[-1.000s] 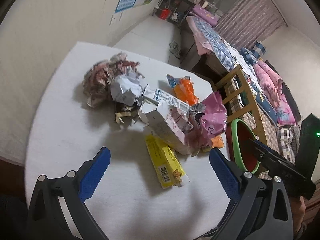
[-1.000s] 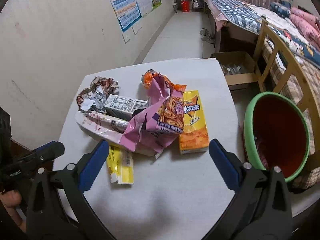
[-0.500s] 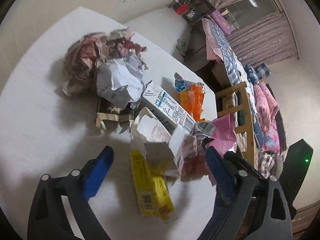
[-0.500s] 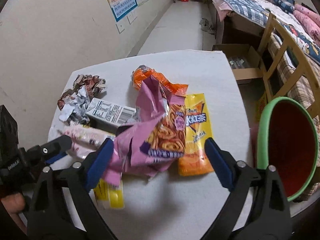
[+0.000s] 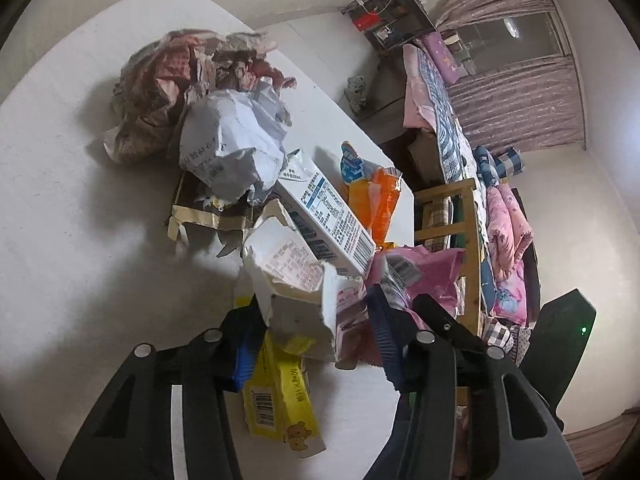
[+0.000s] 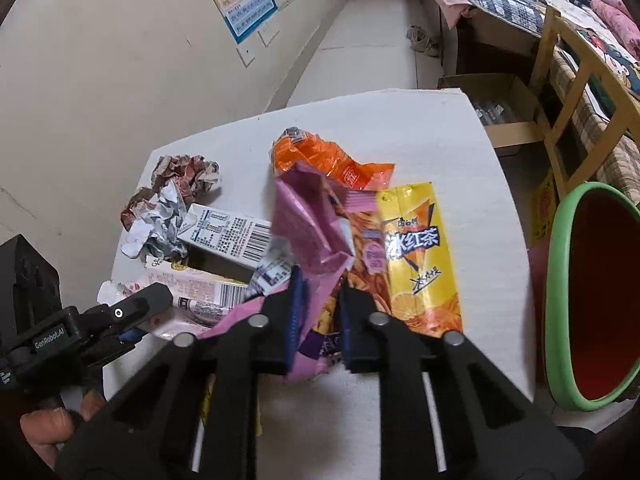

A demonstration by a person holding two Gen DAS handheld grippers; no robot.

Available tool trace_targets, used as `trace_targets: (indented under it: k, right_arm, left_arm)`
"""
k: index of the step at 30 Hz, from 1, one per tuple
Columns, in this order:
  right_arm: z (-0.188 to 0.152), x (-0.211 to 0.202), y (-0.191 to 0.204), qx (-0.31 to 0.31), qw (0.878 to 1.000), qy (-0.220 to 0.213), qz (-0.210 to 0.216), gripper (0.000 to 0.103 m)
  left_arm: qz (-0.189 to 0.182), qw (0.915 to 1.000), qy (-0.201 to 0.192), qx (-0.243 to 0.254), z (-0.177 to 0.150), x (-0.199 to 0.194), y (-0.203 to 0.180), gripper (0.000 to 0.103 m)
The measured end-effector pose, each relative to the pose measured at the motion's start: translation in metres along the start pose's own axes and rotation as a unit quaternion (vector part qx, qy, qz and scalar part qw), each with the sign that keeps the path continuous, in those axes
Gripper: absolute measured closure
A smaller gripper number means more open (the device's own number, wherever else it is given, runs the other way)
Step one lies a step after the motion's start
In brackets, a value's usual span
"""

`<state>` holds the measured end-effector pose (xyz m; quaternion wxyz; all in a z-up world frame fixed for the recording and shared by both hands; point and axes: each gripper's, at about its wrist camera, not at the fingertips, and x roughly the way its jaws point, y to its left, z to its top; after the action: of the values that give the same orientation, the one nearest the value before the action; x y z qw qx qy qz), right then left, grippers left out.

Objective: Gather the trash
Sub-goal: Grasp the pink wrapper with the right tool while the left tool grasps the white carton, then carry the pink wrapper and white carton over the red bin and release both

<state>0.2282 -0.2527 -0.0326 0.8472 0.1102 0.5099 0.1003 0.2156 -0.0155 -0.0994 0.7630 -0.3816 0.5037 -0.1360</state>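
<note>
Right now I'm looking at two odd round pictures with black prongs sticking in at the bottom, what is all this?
No robot here: a person holds two clamp-like tools, each carrying a wide-angle camera looking along its prongs. One picture comes from the left tool, closed on a torn white carton. The other comes from the right tool, closed on a pink snack bag. Wrappers, crumpled paper and a yellow tea packet litter the white table. A green-rimmed bin stands beside it.

It was a bedroom in a home. A bed (image 5: 448, 128) with pink blankets (image 5: 508, 232) filled the right side. Curtains (image 5: 516, 96) hung upper right.
</note>
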Motion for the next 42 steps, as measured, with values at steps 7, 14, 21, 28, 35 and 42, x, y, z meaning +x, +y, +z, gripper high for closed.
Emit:
trace_targets:
  k: [7, 14, 21, 28, 35, 42]
  right_arm:
    - [-0.002, -0.031, 0.012, -0.018, 0.999, -0.033, 0.009, 0.091]
    - [-0.008, -0.07, 0.026, -0.044, 0.997, -0.07, 0.005, 0.091]
    - [-0.021, -0.098, 0.016, -0.045, 0.995, -0.085, 0.002, 0.091]
    - [-0.037, -0.121, -0.005, -0.031, 0.994, -0.102, 0.001, 0.091]
    - [-0.048, -0.141, -0.031, -0.014, 0.993, -0.118, -0.003, 0.091]
    - [-0.057, -0.157, -0.065, 0.007, 0.991, -0.129, -0.018, 0.091]
  left_arm:
    - [-0.005, 0.9991, -0.032, 0.027, 0.0, -0.025, -0.02, 0.057]
    - [0.039, 0.9902, -0.081, 0.107, -0.003, -0.062, -0.057, 0.057]
    - [0.062, 0.9847, -0.098, 0.13, -0.01, -0.098, -0.06, 0.057]
    - [0.072, 0.978, -0.108, 0.163, -0.031, -0.112, -0.079, 0.057]
    - [0.079, 0.9706, -0.101, 0.204, -0.048, -0.107, -0.111, 0.057]
    - [0.083, 0.9652, -0.084, 0.233, -0.066, -0.086, -0.14, 0.057]
